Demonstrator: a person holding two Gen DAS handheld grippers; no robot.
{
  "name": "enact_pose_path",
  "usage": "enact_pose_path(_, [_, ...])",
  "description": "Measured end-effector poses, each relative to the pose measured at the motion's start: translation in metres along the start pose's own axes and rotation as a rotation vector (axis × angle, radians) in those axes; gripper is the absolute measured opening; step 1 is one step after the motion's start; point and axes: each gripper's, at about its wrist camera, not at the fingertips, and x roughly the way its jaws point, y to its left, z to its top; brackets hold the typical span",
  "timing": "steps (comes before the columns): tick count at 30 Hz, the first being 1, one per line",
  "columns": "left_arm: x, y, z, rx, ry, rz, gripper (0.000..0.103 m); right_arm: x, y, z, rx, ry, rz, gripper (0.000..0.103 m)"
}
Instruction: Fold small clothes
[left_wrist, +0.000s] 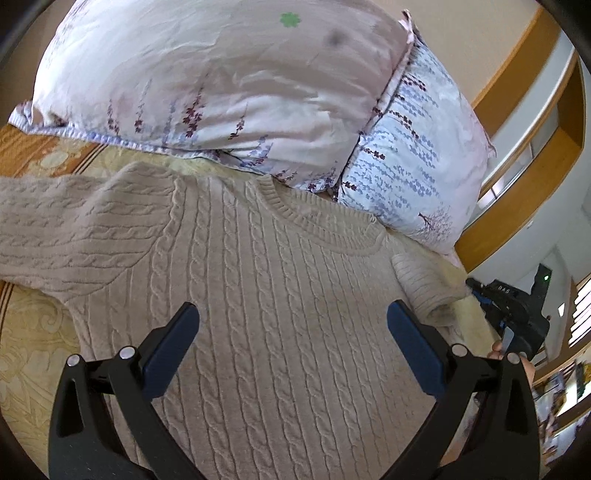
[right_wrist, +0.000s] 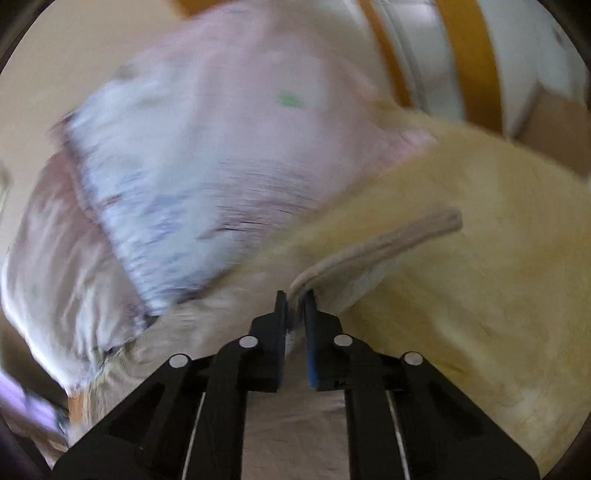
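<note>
A beige cable-knit sweater (left_wrist: 280, 295) lies flat on the bed, collar toward the pillows, one sleeve (left_wrist: 66, 229) spread to the left. My left gripper (left_wrist: 291, 325) hovers over its chest, jaws wide open and empty. The right sleeve (left_wrist: 424, 284) is lifted at the sweater's right edge. In the blurred right wrist view my right gripper (right_wrist: 295, 299) is shut on that sleeve (right_wrist: 380, 243), whose cuff sticks out up and right above the bedspread. The right gripper also shows at the right edge of the left wrist view (left_wrist: 517, 317).
Two floral pillows (left_wrist: 229, 81) (left_wrist: 417, 158) lie just behind the collar. A yellow patterned bedspread (left_wrist: 33, 343) (right_wrist: 480, 258) covers the bed. A wooden headboard frame (left_wrist: 517, 192) runs at the right.
</note>
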Motion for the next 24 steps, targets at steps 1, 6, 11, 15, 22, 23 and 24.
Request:
enact_pose_path(1, [-0.001, 0.003, 0.0, -0.012, 0.0, -0.008, 0.101, -0.004, 0.015, -0.001, -0.035, -0.005, 0.043, 0.009])
enact_pose_path(6, [-0.001, 0.02, 0.001, -0.112, 0.002, -0.08, 0.099, -0.006, 0.13, -0.048, -0.32, 0.181, 0.412, 0.009])
enact_pose_path(11, [0.007, 0.03, 0.002, -0.176, 0.045, -0.108, 0.094, 0.014, 0.167, -0.102, -0.43, 0.401, 0.473, 0.053])
enact_pose_path(15, [0.018, 0.037, 0.005, -0.213, 0.083, -0.099, 0.086, 0.01, 0.11, -0.08, -0.22, 0.363, 0.403, 0.058])
enact_pose_path(22, [0.037, 0.058, 0.014, -0.321, 0.117, -0.049, 0.062, 0.0, -0.034, -0.057, 0.325, 0.298, 0.235, 0.055])
enact_pose_path(23, [0.038, 0.059, 0.016, -0.325, 0.114, -0.041, 0.06, 0.002, -0.044, -0.054, 0.36, 0.288, 0.224, 0.055])
enact_pose_path(24, [0.038, 0.059, 0.018, -0.328, 0.116, -0.035, 0.059, 0.005, -0.051, -0.052, 0.399, 0.274, 0.225, 0.055])
